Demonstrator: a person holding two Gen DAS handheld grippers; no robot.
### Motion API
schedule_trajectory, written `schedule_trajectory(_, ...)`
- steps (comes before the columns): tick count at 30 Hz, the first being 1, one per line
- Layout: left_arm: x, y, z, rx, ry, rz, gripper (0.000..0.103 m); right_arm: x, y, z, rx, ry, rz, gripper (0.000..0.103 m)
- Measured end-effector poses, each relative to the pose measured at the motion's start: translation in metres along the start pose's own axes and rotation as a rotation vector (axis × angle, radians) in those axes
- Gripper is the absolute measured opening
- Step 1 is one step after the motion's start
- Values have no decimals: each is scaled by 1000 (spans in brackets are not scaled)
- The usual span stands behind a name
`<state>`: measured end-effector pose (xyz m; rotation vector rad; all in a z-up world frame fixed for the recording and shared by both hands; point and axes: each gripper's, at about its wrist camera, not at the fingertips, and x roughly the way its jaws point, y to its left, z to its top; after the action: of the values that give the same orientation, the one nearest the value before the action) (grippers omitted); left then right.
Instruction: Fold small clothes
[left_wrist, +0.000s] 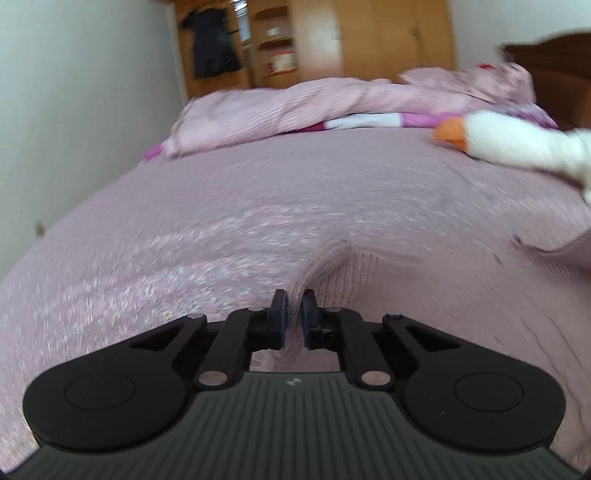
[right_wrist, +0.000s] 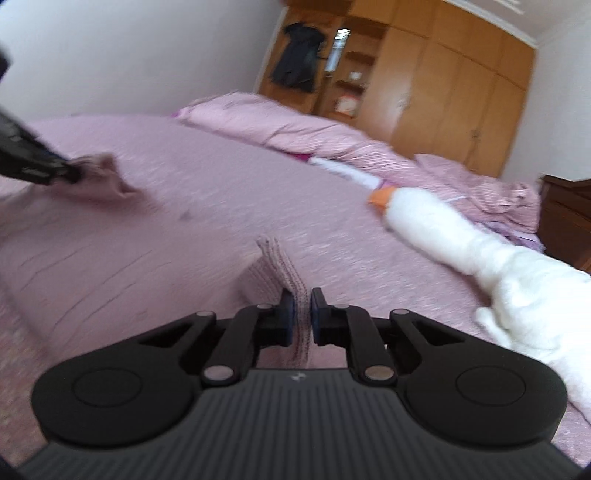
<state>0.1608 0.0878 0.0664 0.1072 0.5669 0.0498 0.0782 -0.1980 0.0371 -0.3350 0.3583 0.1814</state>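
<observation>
The left tongs (left_wrist: 294, 310) pinch a corner of the small pale-pink ribbed knit garment (left_wrist: 369, 280) above the pink patterned bedspread (left_wrist: 221, 206). The right tongs (right_wrist: 303, 314) pinch another edge. Only the right view shows the left tongs from outside; both show the white plush goose (right_wrist: 461, 243).

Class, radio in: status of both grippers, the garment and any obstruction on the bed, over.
Left gripper shut on pink knit garment. Right gripper shut on another edge. Garment lifted off pink bedspread. White plush goose lies right, apart.
</observation>
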Motion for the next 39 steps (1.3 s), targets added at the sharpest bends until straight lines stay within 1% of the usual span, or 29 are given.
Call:
schedule_trajectory(3,17,14,1,-74,30,12,10,12,-21,1,57,9,-42,12)
schedule_trajectory(5,30,17,-1,-100,54,26,10,23,-35,-2,106,26,-68,12)
schedule_trajectory(8,49,21,-10,-149,123,53,11,43,-51,-13,191,68,-98,12)
schedule_trajectory(9,53,23,-14,-160,116,56,14,49,-53,-17,207,83,-107,12)
schedule_trajectory(10,52,22,-15,-153,108,65,16,57,-56,-22,225,107,-113,12)
schedule_trajectory(12,53,18,-16,-124,102,79,17,74,-62,-35,283,184,-98,13)
schedule_trajectory(13,54,17,-17,-113,99,81,17,80,-64,-42,325,198,-90,14)
schedule_trajectory(15,54,17,-18,-104,95,79,17,80,-73,-44,378,186,-81,15)
schedule_trajectory(17,53,20,-18,-120,97,71,19,80,-79,-45,411,186,-74,19)
schedule_trajectory(19,50,24,-16,-142,99,62,24,78,-85,-48,453,181,-64,22)
schedule_trajectory(20,46,25,-16,-151,101,60,29,79,-88,-48,480,178,-60,24)
schedule_trajectory(21,42,27,-15,-163,103,58,36,78,-93,-50,511,172,-57,25)
schedule_trajectory(22,37,29,-14,-172,102,59,41,75,-97,-50,549,166,-59,27)
schedule_trajectory(23,32,32,-14,-183,97,60,48,73,-99,-50,576,161,-67,27)
schedule_trajectory(24,25,35,-13,-192,91,60,51,69,-101,-50,598,155,-83,27)
schedule_trajectory(26,13,39,-14,-203,84,50,55,61,-103,-49,612,140,-110,28)
schedule_trajectory(29,-4,43,-15,-216,97,38,62,47,-103,-47,607,123,-118,28)
schedule_trajectory(33,-25,45,-16,-237,106,8,65,26,-98,-46,621,117,-97,28)
schedule_trajectory(37,-43,41,-17,-224,133,-13,67,7,-88,-43,624,110,-60,28)
schedule_trajectory(39,-49,37,-18,-220,155,-27,70,-1,-83,-43,622,109,-49,39)
